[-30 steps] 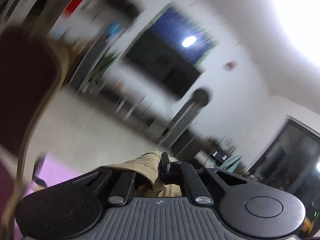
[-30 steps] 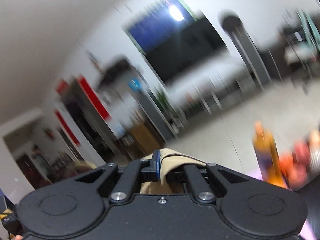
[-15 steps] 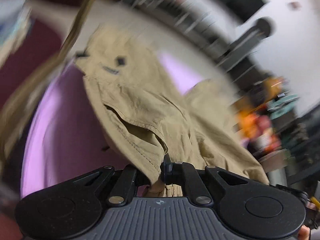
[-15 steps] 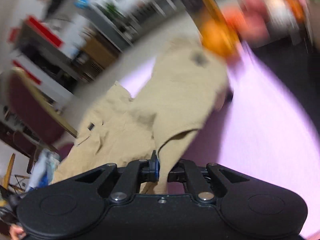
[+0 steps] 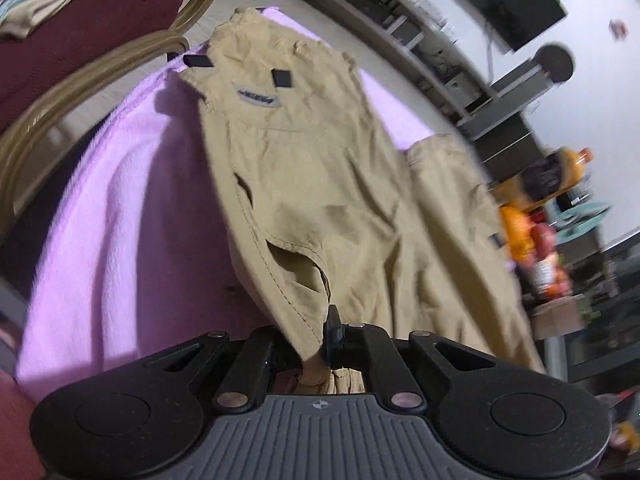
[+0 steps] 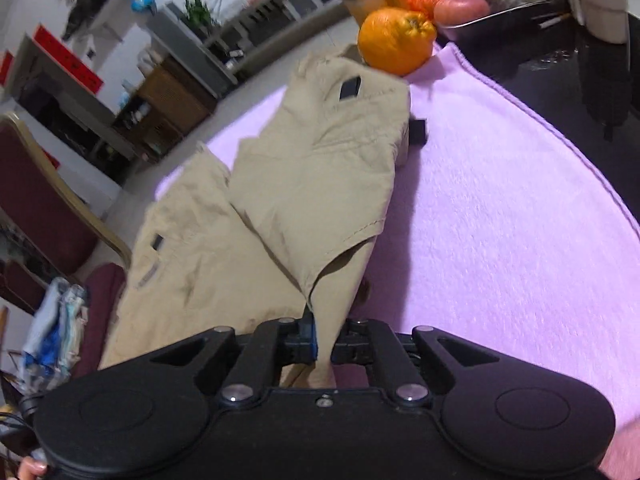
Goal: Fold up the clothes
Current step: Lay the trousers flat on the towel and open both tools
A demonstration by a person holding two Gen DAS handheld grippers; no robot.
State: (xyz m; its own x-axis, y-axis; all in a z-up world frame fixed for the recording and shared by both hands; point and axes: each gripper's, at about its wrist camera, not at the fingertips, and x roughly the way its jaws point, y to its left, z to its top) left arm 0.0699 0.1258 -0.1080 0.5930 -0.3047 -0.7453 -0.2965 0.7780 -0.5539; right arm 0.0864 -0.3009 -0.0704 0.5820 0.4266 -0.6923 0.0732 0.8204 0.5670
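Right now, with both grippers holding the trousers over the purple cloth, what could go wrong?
The khaki trousers lie against the orange at the cloth's far edge; pulling may roll it. The left gripper and right gripper pinch only thin fabric edges, which may slip out. The purple cloth could bunch if dragged.

The left gripper has a black body with a grey ribbed plate bearing a small round emblem, silver screws and two round recesses. The right gripper is all black, with one blue-edged finger pad; a thin cable perhaps trails at its left.
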